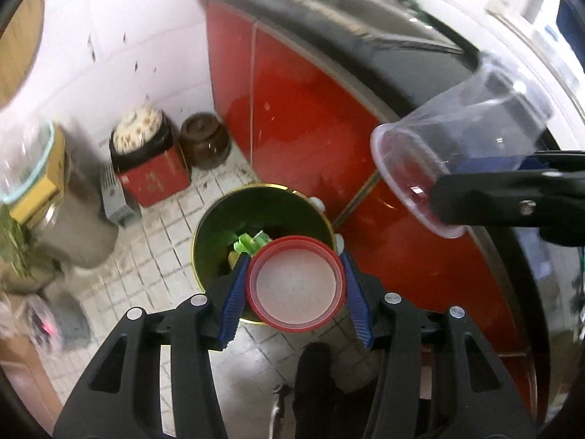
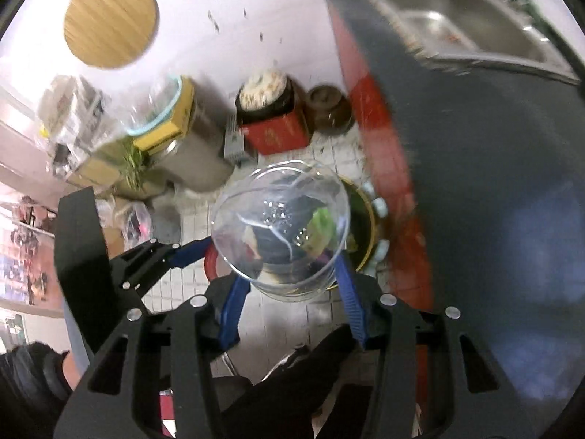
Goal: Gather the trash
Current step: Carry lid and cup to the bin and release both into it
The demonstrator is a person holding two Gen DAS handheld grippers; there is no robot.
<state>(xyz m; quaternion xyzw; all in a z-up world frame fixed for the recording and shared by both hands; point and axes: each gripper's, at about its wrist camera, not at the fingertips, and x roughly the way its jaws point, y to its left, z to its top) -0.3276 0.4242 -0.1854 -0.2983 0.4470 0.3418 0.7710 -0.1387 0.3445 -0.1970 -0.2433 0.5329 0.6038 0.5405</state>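
Bright daylight, heavy fisheye bending, motion blur smears edges, especially the right-wrist view

The red cup [image 1: 296, 285] is covering the near part of the bin [image 1: 219, 226], so the scraps inside, green and yellow, are showing only in part and cannot be identified. In the right wrist view the clear cup [image 2: 281, 234] is overlapping the same bin [image 2: 363, 219]; its contents are reading only as distorted shapes through the plastic. The counter [image 2: 493, 183] is smearing into a dark blur there, and the sink [image 2: 457, 11] is running off the upper edge. The bags and packets [image 1: 44, 325] at the left edge are too blurred to name. The right pad of the right gripper [image 1: 486, 201] is lying hidden behind the clear cup [image 1: 457, 139] in the left wrist view.
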